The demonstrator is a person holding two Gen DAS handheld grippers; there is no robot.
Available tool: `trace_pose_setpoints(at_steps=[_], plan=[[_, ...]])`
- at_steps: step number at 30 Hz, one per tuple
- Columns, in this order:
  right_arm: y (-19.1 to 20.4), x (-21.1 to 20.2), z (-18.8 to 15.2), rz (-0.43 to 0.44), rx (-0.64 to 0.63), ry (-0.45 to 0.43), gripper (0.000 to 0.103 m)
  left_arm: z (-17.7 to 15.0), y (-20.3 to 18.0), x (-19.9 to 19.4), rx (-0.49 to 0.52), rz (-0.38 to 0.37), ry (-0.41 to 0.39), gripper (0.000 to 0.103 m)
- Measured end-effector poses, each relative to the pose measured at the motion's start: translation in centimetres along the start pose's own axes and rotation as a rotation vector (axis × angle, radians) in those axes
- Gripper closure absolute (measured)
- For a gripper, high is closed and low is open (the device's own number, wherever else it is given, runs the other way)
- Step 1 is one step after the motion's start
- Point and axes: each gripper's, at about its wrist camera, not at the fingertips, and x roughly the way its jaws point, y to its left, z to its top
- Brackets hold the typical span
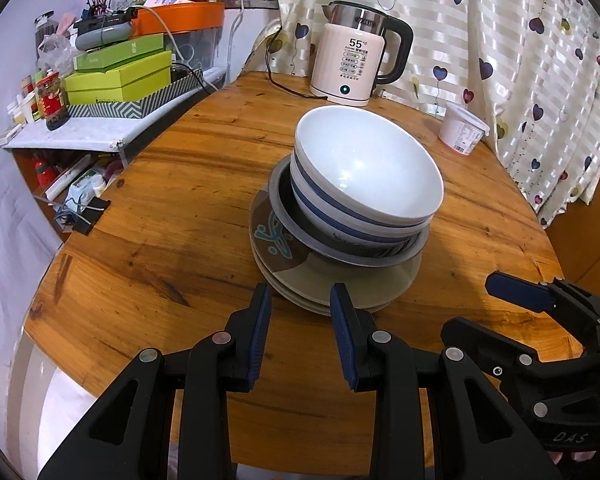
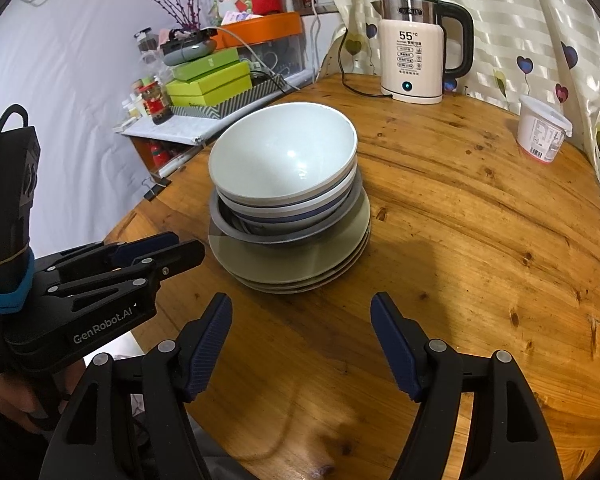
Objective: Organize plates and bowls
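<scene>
Around stacked dishes (image 2: 288, 216), bare wooden table (image 2: 460, 220).

Both wrist views angled down, sharing the dish stack (image 1: 352, 216) nearby.

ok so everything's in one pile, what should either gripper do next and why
Probably nothing more than backing away. The bowls already sit nested on the plates, and both the left gripper and right gripper are open, empty and short of the pile, so the sorting looks done.
</scene>
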Motion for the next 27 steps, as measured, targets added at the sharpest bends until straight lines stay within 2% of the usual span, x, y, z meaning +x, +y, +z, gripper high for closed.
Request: trace_pose_setpoints(at_steps=[27], plan=[[0.13,0.48,-0.32,0.002,0.000,0.011,0.029,-0.37,-0.25,0.36,0.015,0.013,0.013,0.071]])
